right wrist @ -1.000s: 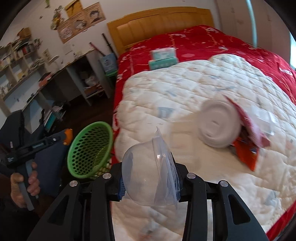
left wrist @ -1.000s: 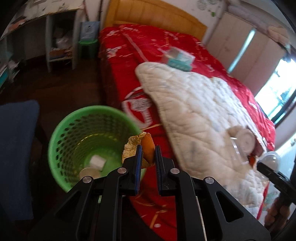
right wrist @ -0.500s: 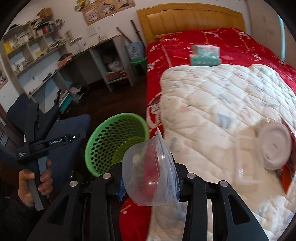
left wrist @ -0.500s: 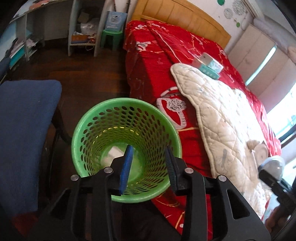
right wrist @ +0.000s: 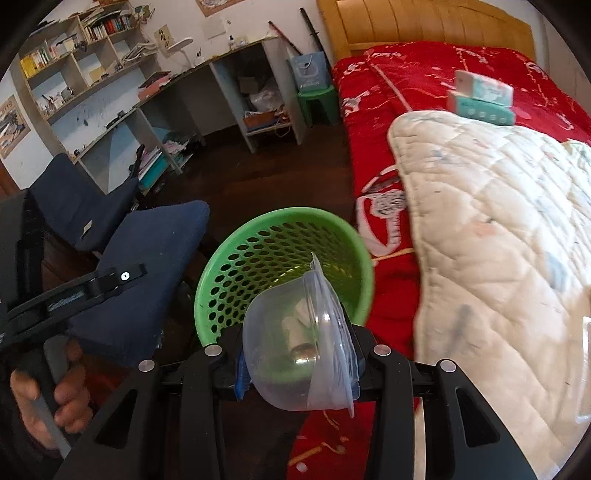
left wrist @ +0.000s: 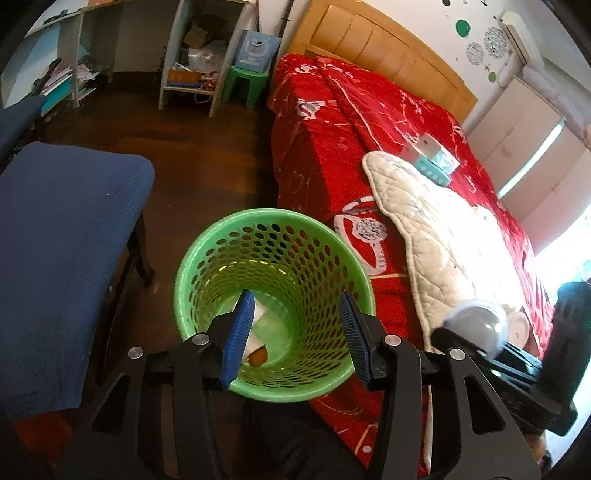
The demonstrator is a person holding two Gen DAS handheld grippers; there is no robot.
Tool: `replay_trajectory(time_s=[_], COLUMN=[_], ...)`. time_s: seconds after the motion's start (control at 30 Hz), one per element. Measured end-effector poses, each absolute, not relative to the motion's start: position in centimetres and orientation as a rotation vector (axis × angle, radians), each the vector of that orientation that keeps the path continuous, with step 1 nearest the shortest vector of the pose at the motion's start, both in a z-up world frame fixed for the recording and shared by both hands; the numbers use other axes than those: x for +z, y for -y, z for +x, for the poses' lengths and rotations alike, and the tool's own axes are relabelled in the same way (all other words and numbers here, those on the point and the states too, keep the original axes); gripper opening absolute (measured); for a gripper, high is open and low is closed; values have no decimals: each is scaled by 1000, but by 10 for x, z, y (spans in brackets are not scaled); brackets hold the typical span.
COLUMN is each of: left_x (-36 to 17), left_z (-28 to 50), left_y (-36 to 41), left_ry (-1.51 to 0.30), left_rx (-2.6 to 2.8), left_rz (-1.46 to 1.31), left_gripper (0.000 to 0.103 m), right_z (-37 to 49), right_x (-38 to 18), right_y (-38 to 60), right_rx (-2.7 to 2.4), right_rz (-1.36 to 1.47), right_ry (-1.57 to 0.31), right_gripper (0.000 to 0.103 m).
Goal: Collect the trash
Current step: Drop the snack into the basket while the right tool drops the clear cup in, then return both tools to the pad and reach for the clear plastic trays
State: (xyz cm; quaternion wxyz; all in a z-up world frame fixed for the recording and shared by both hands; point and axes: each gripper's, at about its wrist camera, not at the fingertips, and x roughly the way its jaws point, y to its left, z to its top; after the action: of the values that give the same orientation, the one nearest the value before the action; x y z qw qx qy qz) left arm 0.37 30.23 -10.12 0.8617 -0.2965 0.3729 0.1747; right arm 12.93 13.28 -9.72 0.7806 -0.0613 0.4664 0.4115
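- Dark wooden floor: green perforated plastic basket, small green plastic stool.
- Red-covered bed: white quilted blanket, 2 stacked tissue packs.

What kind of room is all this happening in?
Most likely a lived-in bedroom: a bed with a red cover and wooden headboard, a desk with bookshelves along the wall, and a green wastebasket on the dark wood floor.

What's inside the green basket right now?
In the green basket, white paper scraps and an orange piece lie at the bottom. The open left gripper covers part of the floor; the right gripper's clear plastic container blocks its own view.
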Motion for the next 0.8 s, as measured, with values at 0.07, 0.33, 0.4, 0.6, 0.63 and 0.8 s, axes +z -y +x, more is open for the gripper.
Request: replay_trajectory(time_s=[0.07, 0.33, 0.4, 0.6, 0.63, 0.8], left_x=[-101, -106, -105, -101, -100, -93], left_z=[0, -3, -2, 9, 11, 22], left_y=[-305, -312, -310, -293, -290, -266], left_ry=[-778, -782, -780, -789, -789, -793], left_rx=[377, 394, 393, 370, 367, 326], left_rz=[-625, -648, -646, -621, -619, -592], left_gripper=[48, 53, 54, 55, 55, 55], right_z=[132, 136, 133, 131, 131, 137], right_x=[-102, -102, -99, -87, -84, -73], right_y=[-143, -157, -150, -111, -102, -53], right_rx=[898, 923, 914, 857, 844, 780], right_rz=[-110, -17, -26, -33, -29, 4], right_ry=[-1022, -1048, -1035, -991, -982, -958], right_gripper=[39, 62, 65, 75, 77, 82])
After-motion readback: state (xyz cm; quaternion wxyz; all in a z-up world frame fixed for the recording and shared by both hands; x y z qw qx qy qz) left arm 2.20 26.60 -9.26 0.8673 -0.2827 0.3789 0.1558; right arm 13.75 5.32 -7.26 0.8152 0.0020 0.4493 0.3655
